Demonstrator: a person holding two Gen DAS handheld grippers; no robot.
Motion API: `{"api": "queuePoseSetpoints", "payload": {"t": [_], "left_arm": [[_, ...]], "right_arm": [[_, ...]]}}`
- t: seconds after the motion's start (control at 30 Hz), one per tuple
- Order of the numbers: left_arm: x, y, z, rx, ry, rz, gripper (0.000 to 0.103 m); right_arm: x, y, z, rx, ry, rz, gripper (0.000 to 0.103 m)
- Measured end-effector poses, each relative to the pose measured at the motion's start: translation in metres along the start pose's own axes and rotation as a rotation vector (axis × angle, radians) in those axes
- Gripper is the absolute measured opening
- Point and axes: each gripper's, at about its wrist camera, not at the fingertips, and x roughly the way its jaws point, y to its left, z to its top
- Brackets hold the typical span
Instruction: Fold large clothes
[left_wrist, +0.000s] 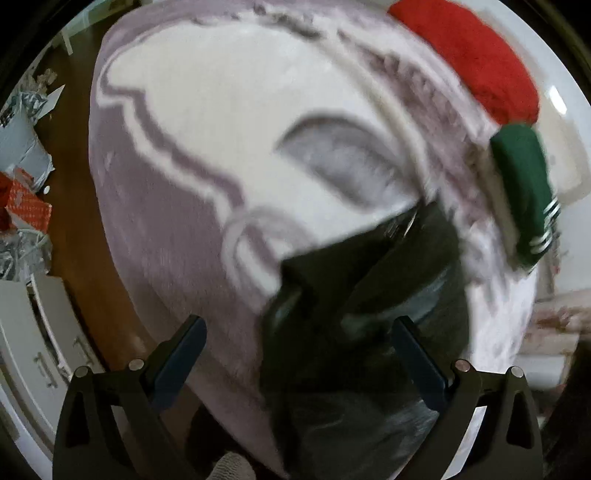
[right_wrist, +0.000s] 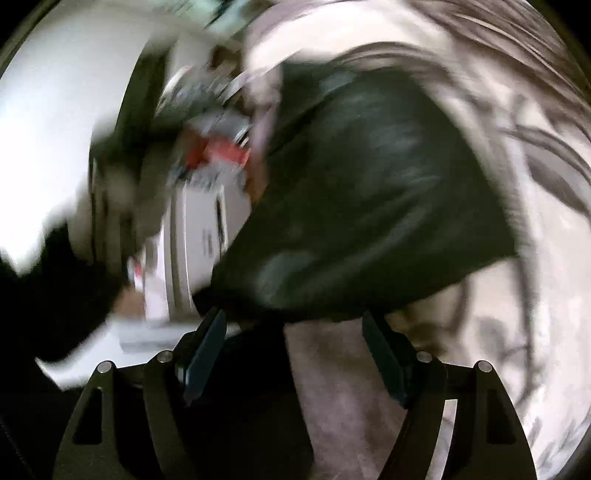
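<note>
A dark garment (left_wrist: 365, 332) lies crumpled on a lilac and white fleece blanket (left_wrist: 166, 236) that covers the bed. My left gripper (left_wrist: 299, 336) is open just above it, and the dark cloth runs down between its fingers. In the right wrist view the same dark garment (right_wrist: 369, 192) spreads over the blanket (right_wrist: 535, 295). My right gripper (right_wrist: 295, 332) is open at the garment's near edge, and nothing shows gripped between its pads. Both views are blurred by motion.
A folded red cloth (left_wrist: 469, 55) and a folded green cloth (left_wrist: 524, 192) lie at the blanket's far right. A brown floor (left_wrist: 74, 236) with boxes and white drawers (left_wrist: 48, 339) lies left of the bed. White furniture (right_wrist: 199, 236) shows left in the right wrist view.
</note>
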Motion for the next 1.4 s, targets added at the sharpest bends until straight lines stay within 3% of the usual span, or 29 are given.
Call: {"api": "queuePoseSetpoints", "payload": {"t": [0.1, 0.17, 0.23, 0.3, 0.37, 0.43, 0.53, 0.57, 0.63, 0.7, 0.77, 0.83, 0.93, 1.0, 1.03, 1.07, 1.1, 1.17, 1.2, 1.27, 1.33, 1.4], "left_arm": [[0.027, 0.006, -0.019, 0.002, 0.054, 0.032, 0.103], [0.04, 0.013, -0.029, -0.022, 0.082, 0.019, 0.103], [0.045, 0.017, -0.034, -0.031, 0.086, 0.004, 0.103], [0.049, 0.021, -0.035, -0.034, 0.086, 0.012, 0.103], [0.05, 0.025, -0.034, -0.032, 0.082, 0.01, 0.103], [0.051, 0.027, -0.034, -0.033, 0.081, 0.0, 0.103], [0.051, 0.028, -0.034, -0.028, 0.077, 0.004, 0.103], [0.05, 0.028, -0.033, -0.028, 0.074, 0.01, 0.103], [0.045, 0.028, -0.03, -0.031, 0.065, 0.017, 0.103], [0.031, 0.028, -0.026, -0.053, 0.041, -0.006, 0.103], [0.015, 0.028, -0.02, -0.061, 0.015, -0.014, 0.103], [-0.004, 0.026, -0.014, -0.057, -0.016, -0.009, 0.103], [-0.03, 0.02, -0.005, -0.034, -0.071, 0.01, 0.103], [-0.045, 0.016, -0.002, -0.022, -0.098, 0.016, 0.103], [-0.051, 0.012, -0.002, -0.015, -0.11, 0.016, 0.103], [-0.05, 0.009, -0.004, -0.01, -0.111, 0.009, 0.103], [-0.047, 0.004, -0.006, -0.008, -0.101, 0.001, 0.103], [-0.029, -0.007, -0.015, -0.023, -0.046, -0.033, 0.103], [-0.018, -0.014, -0.022, -0.042, -0.001, -0.066, 0.103], [-0.003, -0.032, -0.032, -0.079, 0.049, -0.125, 0.103], [0.013, -0.055, -0.044, -0.108, 0.087, -0.161, 0.103], [0.036, -0.075, -0.045, -0.128, 0.125, -0.199, 0.102]], "right_arm": [[0.004, -0.053, 0.086, 0.063, -0.03, 0.014, 0.08], [0.026, -0.093, 0.114, 0.062, 0.053, 0.094, 0.08], [0.054, -0.106, 0.154, 0.03, 0.172, 0.122, 0.082], [0.088, -0.12, 0.195, 0.01, 0.289, 0.196, 0.097], [0.122, -0.119, 0.203, 0.043, 0.427, 0.345, 0.103], [0.129, -0.113, 0.198, 0.001, 0.469, 0.358, 0.103], [0.121, -0.111, 0.189, -0.016, 0.409, 0.34, 0.103], [0.114, -0.109, 0.187, -0.011, 0.359, 0.325, 0.097], [0.087, -0.113, 0.162, 0.061, 0.224, 0.297, 0.082], [0.071, -0.107, 0.151, 0.129, 0.151, 0.29, 0.067], [0.046, -0.109, 0.126, 0.23, 0.035, 0.295, 0.06], [0.018, -0.119, 0.092, 0.376, -0.116, 0.32, 0.057], [-0.024, -0.146, 0.012, 0.619, -0.359, 0.405, 0.054], [-0.046, -0.159, -0.034, 0.707, -0.499, 0.407, 0.053], [-0.06, -0.169, -0.068, 0.755, -0.579, 0.364, 0.053], [-0.061, -0.173, -0.092, 0.814, -0.602, 0.33, 0.058], [-0.06, -0.183, -0.111, 0.864, -0.571, 0.282, 0.072], [-0.046, -0.192, -0.135, 0.925, -0.406, 0.16, 0.08], [-0.047, -0.201, -0.147, 0.949, -0.366, 0.155, 0.08], [-0.063, -0.206, -0.164, 0.964, -0.373, 0.168, 0.08], [-0.106, -0.219, -0.17, 0.968, -0.423, 0.082, 0.08], [-0.117, -0.192, -0.175, 0.929, -0.467, 0.007, 0.08]]}}
